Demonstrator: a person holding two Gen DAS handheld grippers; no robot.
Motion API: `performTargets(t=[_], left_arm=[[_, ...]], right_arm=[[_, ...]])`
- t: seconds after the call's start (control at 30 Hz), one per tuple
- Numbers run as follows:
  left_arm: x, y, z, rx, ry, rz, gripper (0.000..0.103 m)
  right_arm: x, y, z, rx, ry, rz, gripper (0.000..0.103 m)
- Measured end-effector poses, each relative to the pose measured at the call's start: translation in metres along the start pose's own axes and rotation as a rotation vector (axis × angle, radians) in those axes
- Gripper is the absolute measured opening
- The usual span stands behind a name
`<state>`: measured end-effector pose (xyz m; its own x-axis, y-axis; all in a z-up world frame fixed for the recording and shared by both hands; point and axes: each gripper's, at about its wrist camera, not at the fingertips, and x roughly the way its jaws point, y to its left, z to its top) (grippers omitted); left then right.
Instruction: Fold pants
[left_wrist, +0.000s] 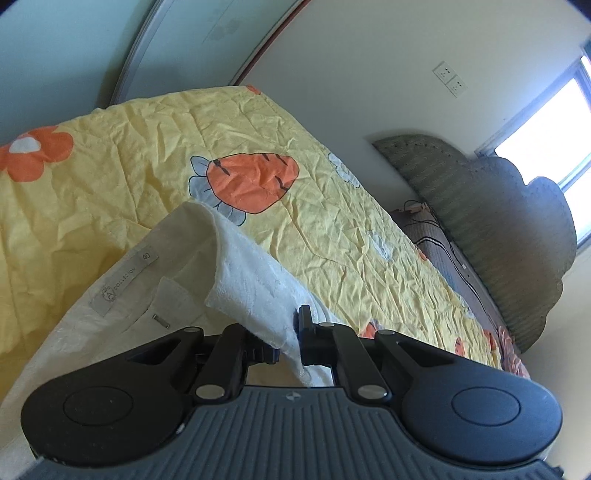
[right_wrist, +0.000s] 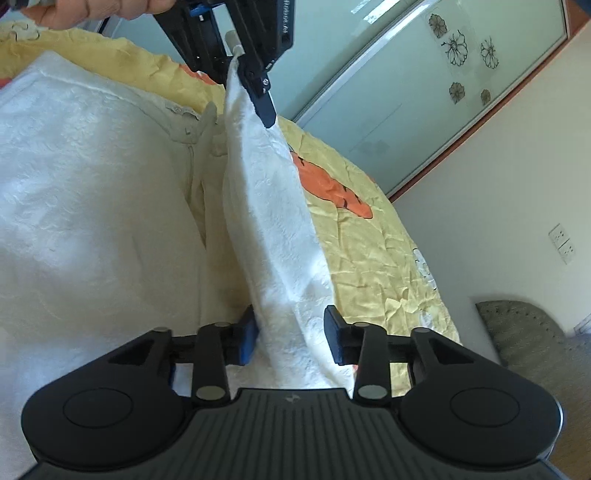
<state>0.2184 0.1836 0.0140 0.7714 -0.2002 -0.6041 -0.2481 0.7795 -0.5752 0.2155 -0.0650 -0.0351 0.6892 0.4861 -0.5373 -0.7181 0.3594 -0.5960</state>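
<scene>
- Pants (left_wrist: 177, 266) lying white on a yellow flowered bedspread (left_wrist: 332, 221), waist end with its size label (left_wrist: 123, 280) nearest the left wrist camera; one edge lifted clear of the rest.
- Left gripper (left_wrist: 291, 332): jaws pinched almost closed on a thin corner of that lifted edge, cloth spilling out above and below the pads.
- Right gripper (right_wrist: 290, 332): jaws narrow, clamped on a thicker bunch of the same edge further along. One pad pressed into the cloth, the other at the cloth's border, so contact there is judged rather than certain.
- Step in hand, as judged: carrying the raised edge across to lay one half of the pants over the other.
- To do it well: keep the strip taut between both grips, and move both at matching height and pace. Carry far enough for the side seams to meet, and lower fully before letting go. Avoid dragging the bottom layer over the bedspread.
- Risk, as judged: shallow bite at the left corner, likely to slip under a sharp tug.
- Right wrist view only: taut strip running from gripper to gripper, left gripper from outside with a hand (right_wrist: 103, 11) behind it, broad flat body of the pants, glass door (right_wrist: 406, 92) with flower stickers.
- Left wrist view only: label text, headboard (left_wrist: 480, 221), window (left_wrist: 546, 129); no sight of the right gripper.
</scene>
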Motion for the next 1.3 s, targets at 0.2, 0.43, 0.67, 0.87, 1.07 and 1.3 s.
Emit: performTargets(t=[0.2, 0.43, 0.67, 0.87, 1.07, 1.3], left_arm=[[-0.053, 0.014, -0.033, 0.112, 0.054, -0.012, 0.006], [-0.094, 0.042, -0.091, 0.23, 0.078, 0.063, 0.006], [-0.106, 0.053, -0.105, 0.237, 0.021, 0.129, 0.006], [-0.093, 0.062, -0.108, 0.244, 0.015, 0.216, 0.007], [-0.095, 0.055, -0.115, 0.279, -0.009, 0.251, 0.008], [-0.11, 0.059, -0.114, 0.26, 0.005, 0.295, 0.026]], right_arm=[[-0.084, 0.049, 0.007, -0.044, -0.058, 0.012, 0.011], [-0.128, 0.115, 0.005, 0.002, -0.046, 0.14, 0.011], [-0.131, 0.126, 0.007, 0.11, -0.05, 0.166, 0.011], [-0.119, 0.138, 0.014, 0.159, -0.053, 0.198, 0.011], [-0.119, 0.136, 0.007, 0.256, -0.044, 0.202, 0.012], [-0.156, 0.08, -0.018, 0.586, -0.097, 0.31, 0.028]])
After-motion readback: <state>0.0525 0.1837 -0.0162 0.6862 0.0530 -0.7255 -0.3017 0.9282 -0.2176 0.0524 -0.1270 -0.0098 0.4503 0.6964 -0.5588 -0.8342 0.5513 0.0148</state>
